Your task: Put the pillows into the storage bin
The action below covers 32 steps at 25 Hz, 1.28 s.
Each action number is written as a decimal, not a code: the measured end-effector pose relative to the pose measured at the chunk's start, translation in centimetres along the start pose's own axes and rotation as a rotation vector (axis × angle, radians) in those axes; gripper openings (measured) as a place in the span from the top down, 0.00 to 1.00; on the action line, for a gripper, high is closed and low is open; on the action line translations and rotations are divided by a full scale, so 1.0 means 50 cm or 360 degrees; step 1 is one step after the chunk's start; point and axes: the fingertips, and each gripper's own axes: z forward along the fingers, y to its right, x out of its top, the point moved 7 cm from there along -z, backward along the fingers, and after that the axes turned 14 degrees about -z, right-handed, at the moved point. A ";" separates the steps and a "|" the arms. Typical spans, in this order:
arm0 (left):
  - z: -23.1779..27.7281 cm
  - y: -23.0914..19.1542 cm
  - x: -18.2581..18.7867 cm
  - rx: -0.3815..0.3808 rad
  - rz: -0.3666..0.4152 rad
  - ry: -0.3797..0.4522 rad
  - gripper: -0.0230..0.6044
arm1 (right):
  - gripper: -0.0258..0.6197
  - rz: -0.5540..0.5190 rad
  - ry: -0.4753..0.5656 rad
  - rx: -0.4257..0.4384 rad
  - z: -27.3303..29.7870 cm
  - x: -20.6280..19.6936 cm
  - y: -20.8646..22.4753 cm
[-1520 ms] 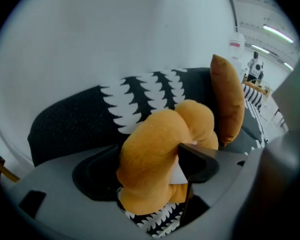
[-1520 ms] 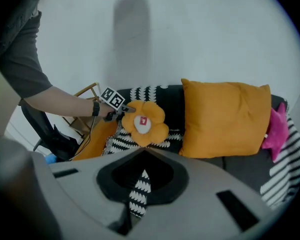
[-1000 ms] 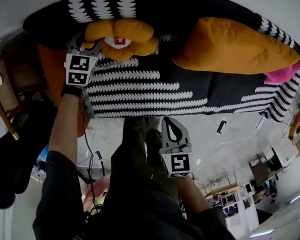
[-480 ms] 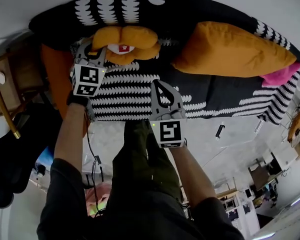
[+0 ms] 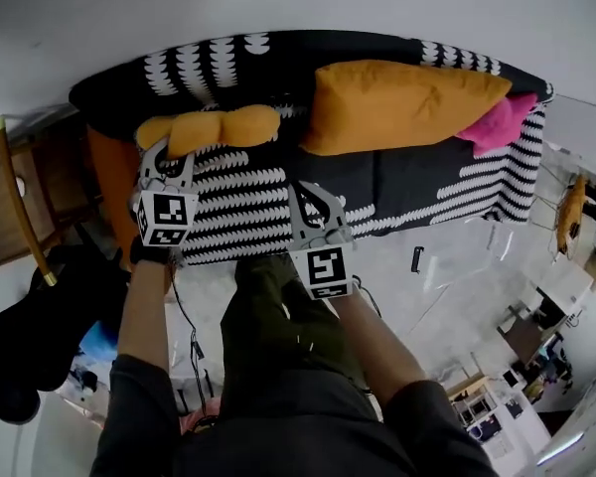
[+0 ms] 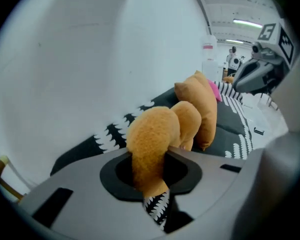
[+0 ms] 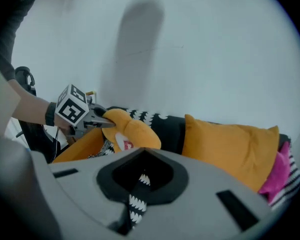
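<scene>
A lobed orange plush pillow (image 5: 211, 127) lies at the left end of the black-and-white patterned sofa (image 5: 417, 182). My left gripper (image 5: 167, 147) is shut on the pillow's left end; in the left gripper view the plush pillow (image 6: 152, 144) fills the gap between the jaws. A large orange pillow (image 5: 397, 102) and a pink pillow (image 5: 497, 122) lean against the sofa back further right. My right gripper (image 5: 306, 191) hangs shut and empty over the sofa seat's front. In the right gripper view the right gripper (image 7: 139, 186) faces the plush pillow (image 7: 132, 134) and the left gripper (image 7: 92, 116).
An orange container-like thing (image 5: 114, 172) stands against the sofa's left end. A wooden chair (image 5: 25, 207) and a dark bag (image 5: 30, 336) are at the left. A small black object (image 5: 417, 258) lies on the floor in front of the sofa.
My left gripper has shut on the plush pillow's end and drawn it toward the sofa's left. My right gripper rose from near the person's legs to the sofa seat.
</scene>
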 end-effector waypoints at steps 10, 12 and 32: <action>-0.169 0.120 0.199 -0.0107 0.0129 0.0165 0.84 | 0.96 0.0070 0.0091 -0.0246 -0.238 0.037 0.079; -0.185 0.157 0.234 -0.0136 0.0153 0.0189 0.84 | 0.96 0.0087 0.0123 -0.0292 -0.272 0.028 0.105; -0.078 0.986 0.477 -0.0437 0.0436 0.0223 0.82 | 0.96 0.0380 0.0272 -0.0743 -0.772 -0.457 0.490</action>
